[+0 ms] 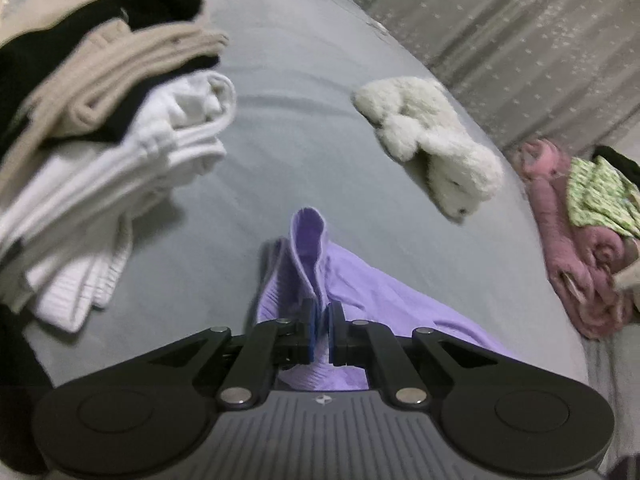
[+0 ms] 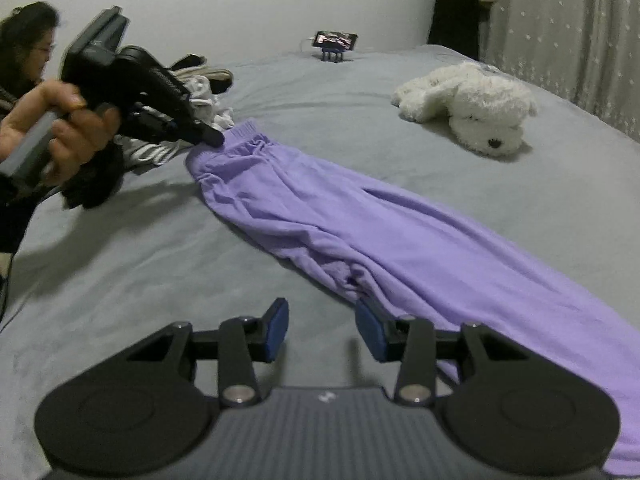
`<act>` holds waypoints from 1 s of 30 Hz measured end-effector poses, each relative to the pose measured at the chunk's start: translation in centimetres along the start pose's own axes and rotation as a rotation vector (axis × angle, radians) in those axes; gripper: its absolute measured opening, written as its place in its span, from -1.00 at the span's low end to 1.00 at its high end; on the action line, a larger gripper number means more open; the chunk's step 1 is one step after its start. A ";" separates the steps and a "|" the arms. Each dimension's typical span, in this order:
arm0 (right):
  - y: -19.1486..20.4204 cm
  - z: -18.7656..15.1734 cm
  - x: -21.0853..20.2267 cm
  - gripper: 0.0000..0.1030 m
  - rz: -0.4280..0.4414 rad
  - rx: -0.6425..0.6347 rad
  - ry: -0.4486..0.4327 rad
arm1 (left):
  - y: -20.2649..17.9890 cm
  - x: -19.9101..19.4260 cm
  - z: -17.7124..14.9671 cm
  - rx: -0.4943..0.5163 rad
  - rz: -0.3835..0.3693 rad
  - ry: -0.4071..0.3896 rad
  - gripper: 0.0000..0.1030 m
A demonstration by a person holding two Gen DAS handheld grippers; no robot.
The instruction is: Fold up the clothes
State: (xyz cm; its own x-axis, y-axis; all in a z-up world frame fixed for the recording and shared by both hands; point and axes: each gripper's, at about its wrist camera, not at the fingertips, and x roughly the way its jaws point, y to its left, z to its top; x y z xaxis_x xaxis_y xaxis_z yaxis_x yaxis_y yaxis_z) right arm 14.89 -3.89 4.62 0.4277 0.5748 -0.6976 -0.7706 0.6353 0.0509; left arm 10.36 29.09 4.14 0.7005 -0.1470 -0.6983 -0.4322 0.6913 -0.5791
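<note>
Purple trousers waistband pinched in left gripper.

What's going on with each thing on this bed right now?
Left gripper: shut on the waistband.
Right gripper: open, holding nothing.
Purple pants: laid out long, unfolded.
Clothes stack: folded, piled.
Plush dog: lying flat.
Phone: propped, screen lit.

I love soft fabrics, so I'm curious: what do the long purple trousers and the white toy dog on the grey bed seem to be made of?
The long purple trousers look like soft matte knit, perhaps fleece or cotton jersey: they drape in loose wrinkles and have a gathered, ribbed waistband. The white toy dog looks like shaggy plush, with fuzzy fur and a dark nose. The exact fibres cannot be told.
</note>
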 end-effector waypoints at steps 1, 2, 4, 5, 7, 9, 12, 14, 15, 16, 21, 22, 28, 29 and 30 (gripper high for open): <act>-0.1 0.3 0.8 -0.26 0.002 0.027 0.003 | 0.3 0.3 -0.1 -0.014 -0.010 0.021 -0.91; -0.1 0.5 1.5 -0.26 0.000 0.052 0.001 | 0.6 0.5 -0.1 -0.029 -0.020 0.037 -0.87; -0.1 1.0 2.2 -0.25 -0.024 0.071 -0.018 | 0.9 0.8 -0.1 -0.043 -0.031 0.044 -0.79; -0.3 1.2 2.3 -0.25 -0.029 0.082 -0.031 | 0.9 0.8 0.0 -0.042 -0.030 0.039 -0.70; -1.3 1.0 2.4 -0.25 -0.014 0.122 -0.042 | 1.2 0.6 0.2 -0.043 -0.021 0.031 -0.55; -1.9 0.7 2.8 -0.25 -0.004 0.149 -0.033 | 1.6 0.2 0.3 -0.053 -0.026 0.024 -0.52; -2.6 0.6 2.5 -0.24 0.037 0.196 -0.060 | 1.9 0.0 0.5 -0.073 -0.046 0.018 -0.38; -3.1 0.6 2.4 -0.24 0.058 0.235 -0.071 | 1.9 0.0 0.5 -0.071 -0.028 0.018 -0.24; -3.2 0.6 2.6 -0.25 0.059 0.239 -0.064 | 1.9 0.2 0.4 -0.062 -0.019 0.017 -0.22; -3.2 0.6 3.0 -0.29 0.057 0.237 -0.051 | 1.8 0.3 0.3 -0.052 -0.011 0.017 -0.21; -2.5 0.8 2.7 -0.78 0.025 0.226 -0.077 | 0.8 0.8 -0.6 0.031 0.033 0.020 -0.87; -2.2 0.7 2.3 -0.79 0.021 0.223 -0.090 | 0.6 0.6 -0.6 0.046 0.026 0.021 -0.90; -0.3 -0.2 0.4 -0.81 0.004 0.152 -0.059 | 1.9 0.3 0.3 0.037 0.035 0.040 -0.92; -0.1 -0.5 0.6 -0.81 0.002 0.145 -0.039 | 2.1 0.3 0.4 0.027 0.030 0.049 -0.92; 0.0 -0.7 0.7 -0.81 0.000 0.146 -0.023 | 2.4 0.4 0.5 0.014 0.024 0.055 -0.92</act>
State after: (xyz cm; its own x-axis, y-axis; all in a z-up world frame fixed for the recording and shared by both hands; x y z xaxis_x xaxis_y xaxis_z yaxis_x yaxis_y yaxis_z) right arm 14.83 -3.88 3.65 0.4396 0.5859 -0.6808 -0.6946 0.7023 0.1559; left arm 9.84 31.03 2.67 0.6574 -0.1685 -0.7344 -0.4406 0.7047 -0.5561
